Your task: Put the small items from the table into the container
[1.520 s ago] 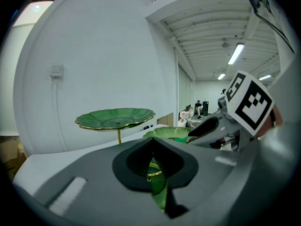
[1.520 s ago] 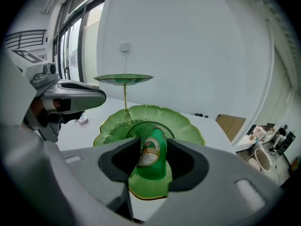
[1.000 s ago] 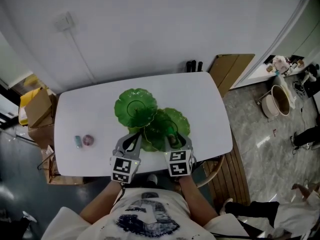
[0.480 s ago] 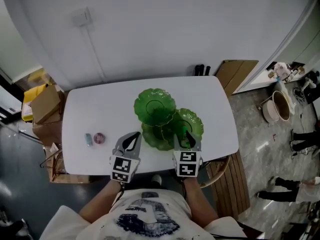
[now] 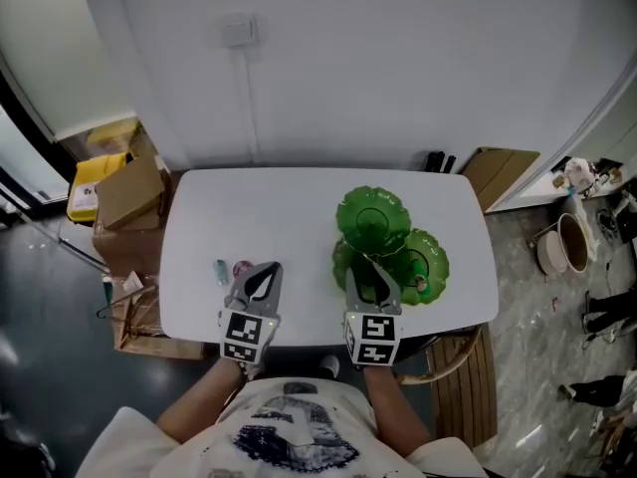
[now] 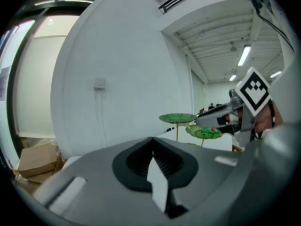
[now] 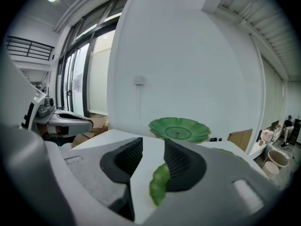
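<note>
Two small items lie near the white table's (image 5: 279,207) left front: a pale blue piece (image 5: 221,271) and a pink round piece (image 5: 242,268). The container, a green leaf-shaped tiered dish (image 5: 373,219), stands on the table's right half; it also shows in the left gripper view as the dish (image 6: 178,118) and in the right gripper view as the dish (image 7: 178,128). My left gripper (image 5: 263,275) (image 6: 153,142) hangs just right of the pink piece, shut and empty. My right gripper (image 5: 370,272) (image 7: 153,147) hovers over the dish's lowest front leaf. Its jaws are closing with a gap left; only the leaf's rim shows through it.
Cardboard boxes (image 5: 129,195) and a yellow object sit on the floor left of the table. A wooden panel (image 5: 503,175) leans at the right, with a bucket (image 5: 562,242) beyond. A wooden chair (image 5: 463,361) stands at the table's front right. The wall runs close behind.
Both grippers have moved left relative to the dish. The left one went from the dish's left edge to beside the small items. The right one went to the dish's left front.
</note>
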Motion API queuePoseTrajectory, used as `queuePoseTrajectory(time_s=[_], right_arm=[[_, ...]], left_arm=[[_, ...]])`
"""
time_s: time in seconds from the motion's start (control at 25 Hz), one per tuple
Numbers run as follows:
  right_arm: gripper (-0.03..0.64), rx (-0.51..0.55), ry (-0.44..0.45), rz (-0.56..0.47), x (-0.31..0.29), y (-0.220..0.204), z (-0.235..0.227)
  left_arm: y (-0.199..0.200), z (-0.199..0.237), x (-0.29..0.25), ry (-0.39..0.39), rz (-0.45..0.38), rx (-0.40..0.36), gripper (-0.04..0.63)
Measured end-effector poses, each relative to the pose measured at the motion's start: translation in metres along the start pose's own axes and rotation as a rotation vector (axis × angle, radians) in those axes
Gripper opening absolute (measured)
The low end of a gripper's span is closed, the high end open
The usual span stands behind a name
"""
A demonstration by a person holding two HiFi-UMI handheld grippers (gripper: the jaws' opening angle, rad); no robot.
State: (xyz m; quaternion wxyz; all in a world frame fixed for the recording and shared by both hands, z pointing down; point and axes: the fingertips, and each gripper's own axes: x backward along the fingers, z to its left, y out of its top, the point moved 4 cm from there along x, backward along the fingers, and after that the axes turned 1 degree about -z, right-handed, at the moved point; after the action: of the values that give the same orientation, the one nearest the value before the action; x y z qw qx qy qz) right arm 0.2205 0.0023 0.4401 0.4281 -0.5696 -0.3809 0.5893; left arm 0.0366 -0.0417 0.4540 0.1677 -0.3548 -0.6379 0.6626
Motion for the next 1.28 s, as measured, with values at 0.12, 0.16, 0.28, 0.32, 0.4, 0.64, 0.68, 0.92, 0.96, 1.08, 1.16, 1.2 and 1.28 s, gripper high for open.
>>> queuePoseTrajectory(time_s=[0.12,0.16,0.28,0.32,0.4,0.64,0.68,0.92,0.96,1.08,1.16,1.2,1.28], right_arm=[[0.126,0.006,0.043,-0.004,-0.007,0.004,0.04],[0.124,0.007,0.059,-0.003,-0.009,0.005,0.053],[0.105,0.009,0.092,-0.008,-0.015,0.008,0.088],[0.097,0.013,0.098,-0.011,-0.016,0.008,0.099],[0.089,0.024,0.109,-0.015,-0.019,0.009,0.12],[0.075,0.042,0.134,-0.019,-0.023,0.013,0.176],[0.074,0.046,0.138,-0.02,-0.023,0.013,0.184],[0.041,0.06,0.151,-0.021,-0.024,0.013,0.221],[0.036,0.062,0.151,-0.022,-0.024,0.014,0.225],[0.027,0.066,0.144,-0.025,-0.024,0.017,0.234],[0.0,0.064,0.14,-0.025,-0.024,0.018,0.237],[0.0,0.063,0.139,-0.024,-0.024,0.018,0.238],[0.0,0.061,0.139,-0.02,-0.025,0.017,0.238]], left_arm=[[-0.007,0.028,0.027,0.037,0.003,0.007,-0.009],[-0.011,0.037,0.037,0.05,0.006,0.012,-0.009],[-0.022,0.062,0.063,0.086,0.016,0.01,-0.009],[-0.025,0.069,0.071,0.095,0.017,0.007,-0.009],[-0.031,0.083,0.087,0.109,0.018,0.009,-0.009],[-0.045,0.121,0.128,0.143,0.011,0.02,-0.009],[-0.046,0.126,0.133,0.147,0.008,0.021,-0.009],[-0.057,0.149,0.16,0.165,-0.001,0.032,-0.009],[-0.058,0.152,0.163,0.166,-0.002,0.034,-0.009],[-0.059,0.159,0.17,0.166,-0.006,0.038,-0.009],[-0.06,0.163,0.172,0.164,-0.01,0.041,-0.009],[-0.06,0.164,0.172,0.163,-0.011,0.041,-0.009],[-0.061,0.165,0.171,0.159,-0.01,0.041,-0.009]])
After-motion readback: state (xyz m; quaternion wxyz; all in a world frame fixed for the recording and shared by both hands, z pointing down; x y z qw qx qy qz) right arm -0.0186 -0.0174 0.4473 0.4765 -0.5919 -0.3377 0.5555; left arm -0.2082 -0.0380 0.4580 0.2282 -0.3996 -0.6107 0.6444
